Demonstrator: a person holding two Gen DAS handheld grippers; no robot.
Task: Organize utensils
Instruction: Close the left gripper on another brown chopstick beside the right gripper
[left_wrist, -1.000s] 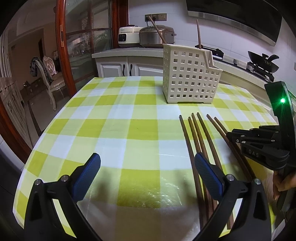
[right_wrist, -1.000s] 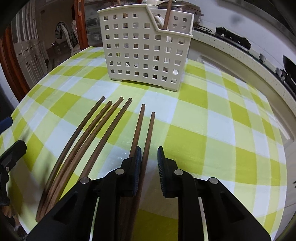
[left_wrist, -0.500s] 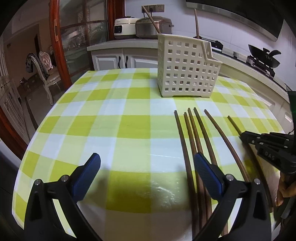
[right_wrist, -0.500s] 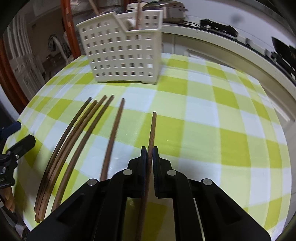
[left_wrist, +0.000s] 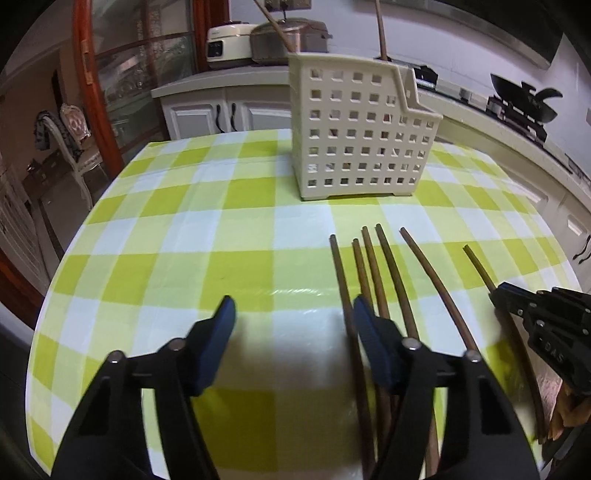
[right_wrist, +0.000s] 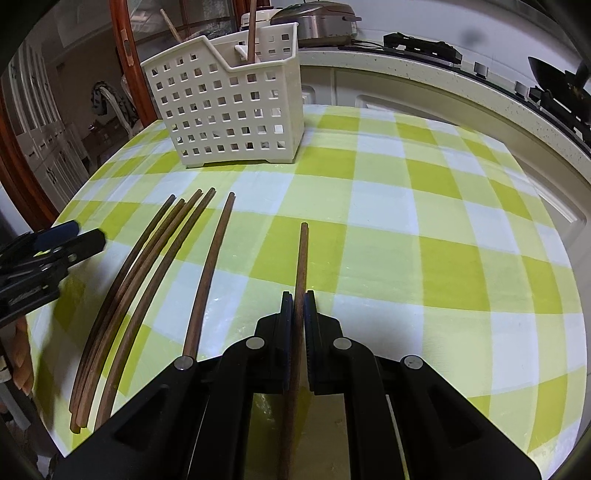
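Note:
A white perforated utensil basket (left_wrist: 358, 133) (right_wrist: 229, 107) stands on the green-checked table with two chopsticks upright in it. Several brown chopsticks (left_wrist: 384, 280) (right_wrist: 147, 266) lie side by side on the cloth in front of it. My right gripper (right_wrist: 298, 295) is shut on one chopstick (right_wrist: 302, 254), held apart from the others, right of them; it shows at the right edge of the left wrist view (left_wrist: 496, 295). My left gripper (left_wrist: 291, 317) is open and empty, low over the cloth, its right finger (left_wrist: 365, 325) over the leftmost chopsticks.
The table's (left_wrist: 155, 229) curved edge runs close on the left and right. A counter (right_wrist: 424, 74) with a rice cooker (left_wrist: 291, 40) and a stove (left_wrist: 524, 103) stands behind. A chair (left_wrist: 62, 136) is off to the left.
My right gripper closed on the rightmost chopstick and drew it to the right, away from the others. My left gripper narrowed and moved towards the chopsticks.

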